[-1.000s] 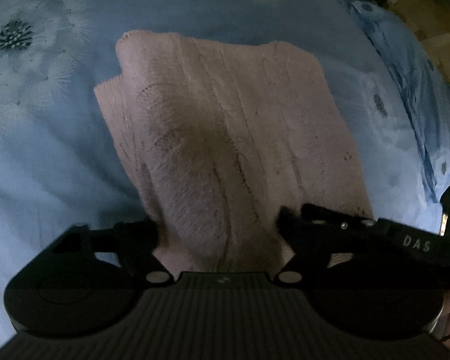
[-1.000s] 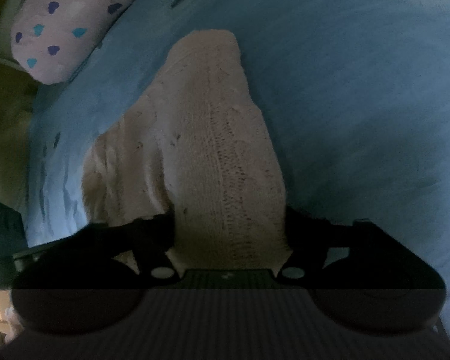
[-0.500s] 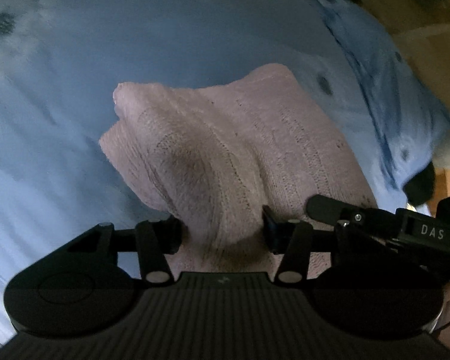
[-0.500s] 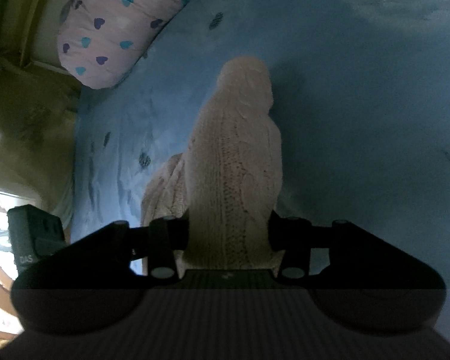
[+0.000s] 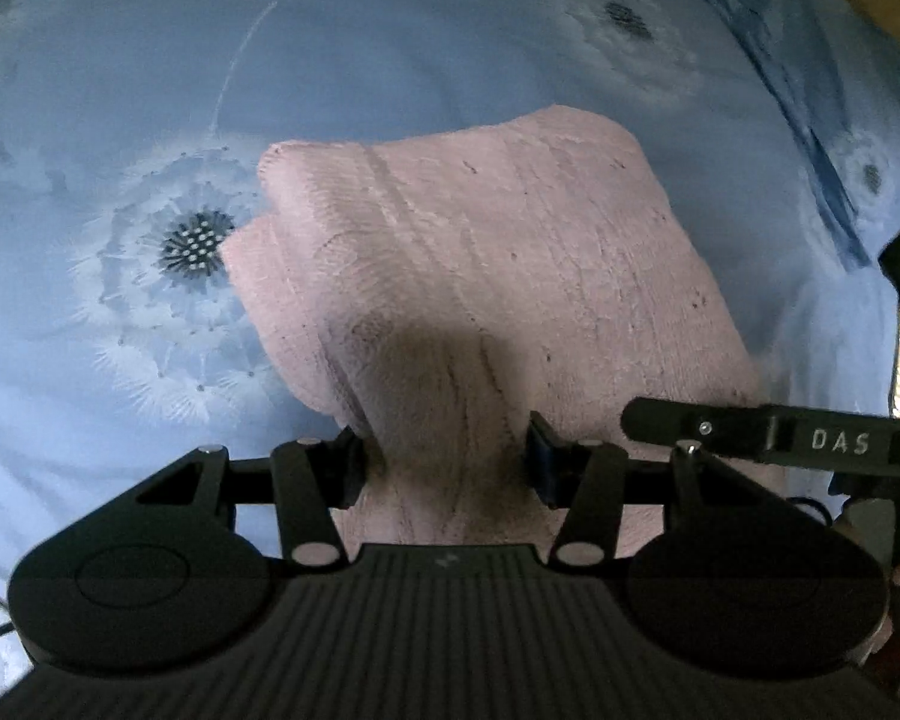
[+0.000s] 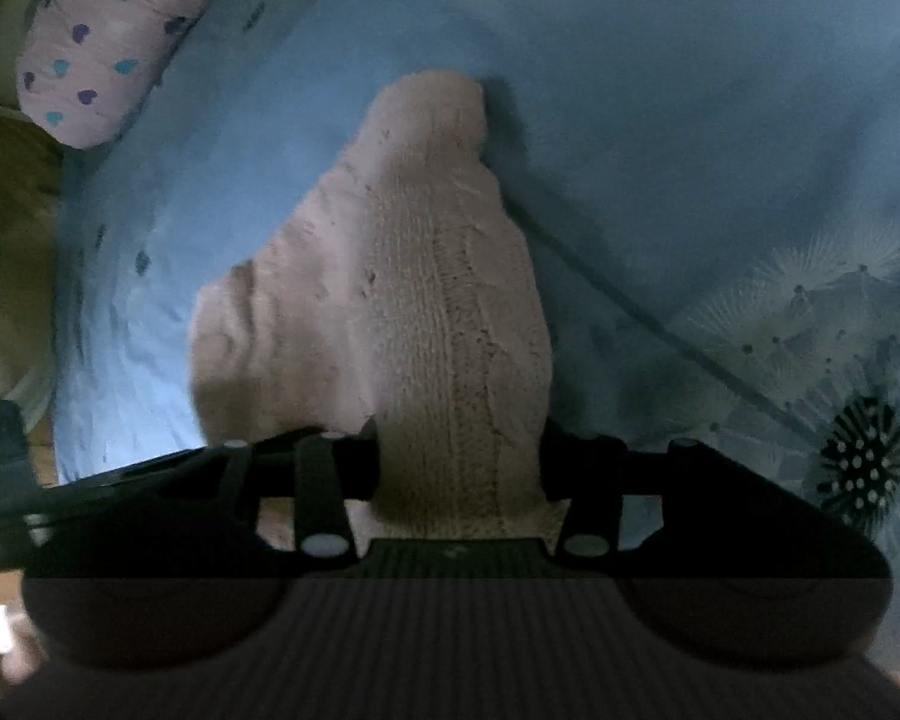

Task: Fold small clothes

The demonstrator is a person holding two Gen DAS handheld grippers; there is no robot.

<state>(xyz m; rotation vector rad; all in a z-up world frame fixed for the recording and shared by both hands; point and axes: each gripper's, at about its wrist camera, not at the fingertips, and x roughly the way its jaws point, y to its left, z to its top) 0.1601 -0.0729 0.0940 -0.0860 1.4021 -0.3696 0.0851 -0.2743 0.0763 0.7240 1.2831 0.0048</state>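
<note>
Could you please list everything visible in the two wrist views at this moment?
knitted garment: one, pale pink, bunched over the bed sheet, gripped at its near edge.
bed sheet: one, light blue with dandelion print, underneath everything.
pillow: one, lilac with heart print, far left in the right wrist view.
left gripper: one, black, shut on the knitted garment.
right gripper: one, black, shut on the knitted garment.
</note>
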